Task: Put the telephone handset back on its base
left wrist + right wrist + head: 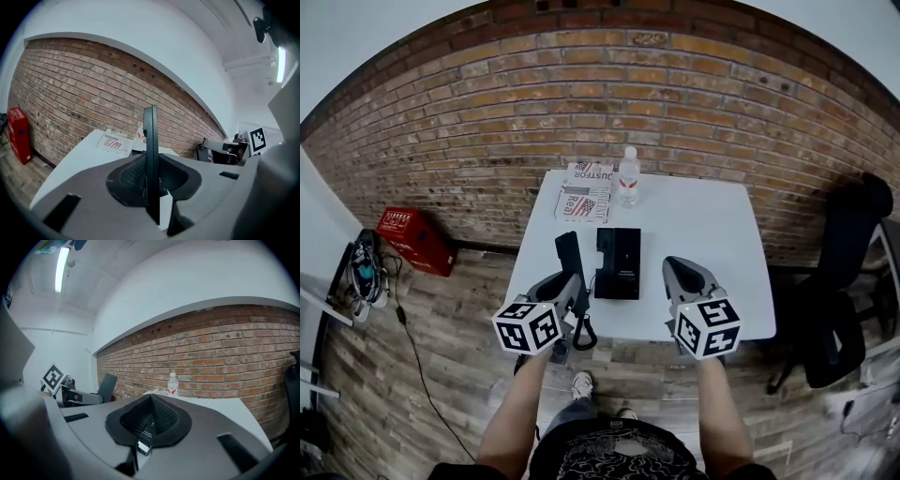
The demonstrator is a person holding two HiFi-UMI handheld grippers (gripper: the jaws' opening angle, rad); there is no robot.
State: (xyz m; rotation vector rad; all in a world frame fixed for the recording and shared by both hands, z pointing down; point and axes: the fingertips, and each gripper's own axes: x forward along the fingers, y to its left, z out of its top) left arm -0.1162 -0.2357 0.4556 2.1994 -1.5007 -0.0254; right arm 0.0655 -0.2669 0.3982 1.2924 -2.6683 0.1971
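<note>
Handset (569, 251) clamped in my L hand-held gripper (565, 286), just left of base (618, 264) on worktop (712, 234); R hand-held gripper (682, 274) closed, empty.

Handset (569, 251) and base (618, 264) black. Table (712, 225) white. Wall (581, 103) red-brown brick. Crate (414, 240) red. Newspaper (585, 192) has red-white-blue flag print. Bottle (628, 176) clear, red label, white cap. Left gripper (570, 281) and right gripper (675, 266) grey, 2 marker cubes (528, 326) black-white squares. Floor (441, 356) grey-brown planks. Chair (844, 272) black.
</note>
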